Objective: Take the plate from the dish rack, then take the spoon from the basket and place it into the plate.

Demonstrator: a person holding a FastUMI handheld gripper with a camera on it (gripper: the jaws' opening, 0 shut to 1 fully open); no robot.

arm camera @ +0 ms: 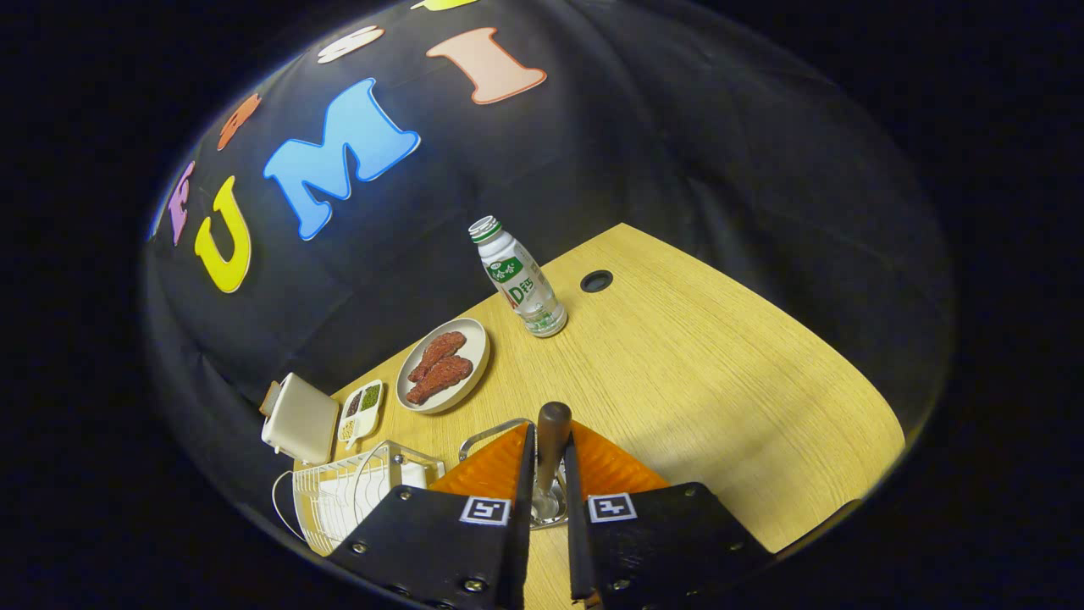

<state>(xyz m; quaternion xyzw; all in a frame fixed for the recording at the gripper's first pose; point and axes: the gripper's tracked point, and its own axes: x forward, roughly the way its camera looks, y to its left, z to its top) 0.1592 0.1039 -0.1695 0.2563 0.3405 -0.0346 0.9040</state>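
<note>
Tongs [549, 508] clenched on a spoon with a dark brown wooden handle and shiny metal bowl [550, 457]: both black fingers press its sides, handle sticking up and forward, bowl down between the fingertips. Held upright like that probably so it lifts straight out without snagging.

Right under and ahead of the fingers: orange ribbed plate [610, 470], with a metal wire loop [487, 434] at its far left edge. Can't tell if the spoon bowl is touching the plate or hanging just above it. Looks like the placing step, release pending.

White wire dish rack [339, 496] sits just left of the tongs. Beyond: small divided white tray [362, 410], white box [298, 419], beige round plate with two reddish-brown meat pieces [445, 364], white plastic bottle with green label [518, 278].

Wooden desk [720, 373] is open to the right and ahead; its right edge is well apart. Clutter is left only, so withdraw up or rightward.
</note>
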